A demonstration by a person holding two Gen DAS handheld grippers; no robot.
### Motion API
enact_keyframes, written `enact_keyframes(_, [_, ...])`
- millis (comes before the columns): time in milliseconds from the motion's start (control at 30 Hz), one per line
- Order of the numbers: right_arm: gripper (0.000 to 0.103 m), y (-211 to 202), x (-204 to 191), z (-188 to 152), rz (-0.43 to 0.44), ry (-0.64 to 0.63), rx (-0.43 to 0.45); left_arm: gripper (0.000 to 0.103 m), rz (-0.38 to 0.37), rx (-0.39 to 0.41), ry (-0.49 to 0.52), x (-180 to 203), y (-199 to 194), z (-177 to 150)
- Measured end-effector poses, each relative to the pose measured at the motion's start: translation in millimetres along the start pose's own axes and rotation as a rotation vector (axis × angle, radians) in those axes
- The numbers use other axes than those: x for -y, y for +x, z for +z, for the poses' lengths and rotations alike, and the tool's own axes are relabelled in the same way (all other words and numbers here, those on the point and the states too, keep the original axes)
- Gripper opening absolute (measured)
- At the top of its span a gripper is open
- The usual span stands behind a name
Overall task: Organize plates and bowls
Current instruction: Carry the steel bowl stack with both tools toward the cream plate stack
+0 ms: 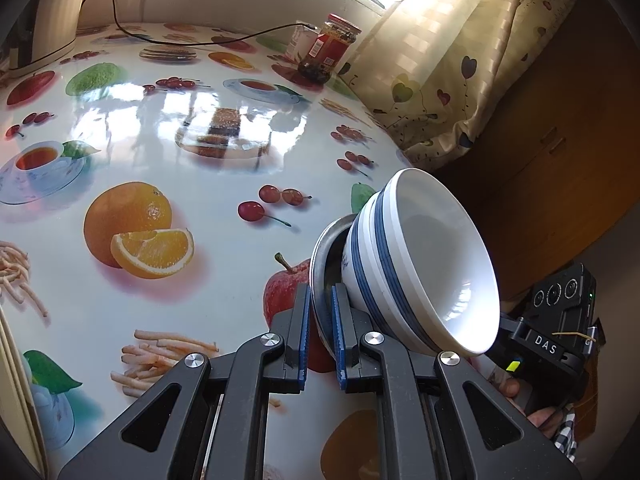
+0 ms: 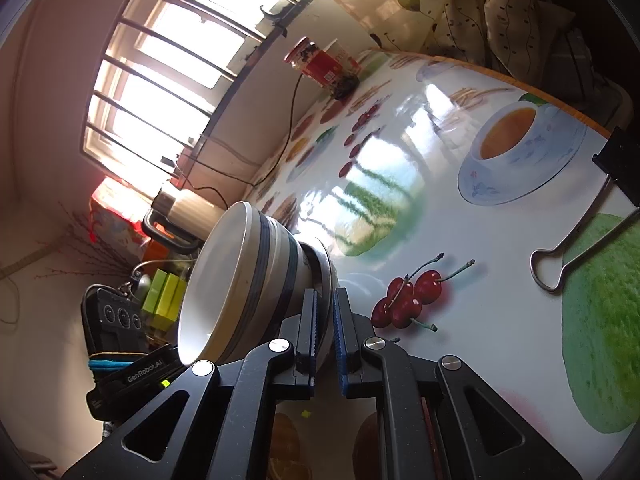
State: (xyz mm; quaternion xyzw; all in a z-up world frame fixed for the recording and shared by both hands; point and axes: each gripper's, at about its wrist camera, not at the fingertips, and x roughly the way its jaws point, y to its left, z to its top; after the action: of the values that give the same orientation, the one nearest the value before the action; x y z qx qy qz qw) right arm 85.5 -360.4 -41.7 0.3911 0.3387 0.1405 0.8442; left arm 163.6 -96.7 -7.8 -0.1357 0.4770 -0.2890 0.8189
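A metal plate (image 1: 319,252) carries a stack of white bowls with blue stripes (image 1: 420,256). My left gripper (image 1: 322,294) is shut on the plate's near rim, with the blue pads pressing on both faces. In the right wrist view, my right gripper (image 2: 325,296) is shut on the opposite rim of the same plate (image 2: 331,268), and the bowls (image 2: 240,280) sit just left of its fingers. Each gripper's body shows in the other's view: the right gripper (image 1: 560,316) and the left gripper (image 2: 120,332). The stack is held above the fruit-print table (image 1: 160,184).
A red-lidded jar (image 1: 330,46) and a white carton stand at the table's far edge by the curtain (image 1: 460,60). A kettle (image 1: 48,16) with a black cable (image 1: 200,42) stands at the far left. A binder clip (image 2: 580,240) grips the tablecloth's edge.
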Motion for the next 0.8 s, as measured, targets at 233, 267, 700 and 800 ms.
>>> enact_keyframes(233, [0.010,-1.0,0.5,-0.8,0.002,0.001,-0.001,0.010,-0.002,-0.001,-0.004,-2.6,0.8,0.2])
enact_keyframes(267, [0.010,-0.9,0.4,-0.8,0.002,0.000,-0.001,0.010,-0.003,-0.001,-0.007,-2.9,0.8,-0.5])
enact_keyframes(700, [0.010,-2.1,0.5,-3.3,0.009,-0.001,-0.002,0.010,0.006,0.006,0.002,-1.7,-0.1,-1.6])
enact_keyframes(800, [0.010,-2.3,-0.3,-3.6,0.009,0.002,-0.003,0.010,0.006,0.006,0.000,-1.9,-1.0,-1.7])
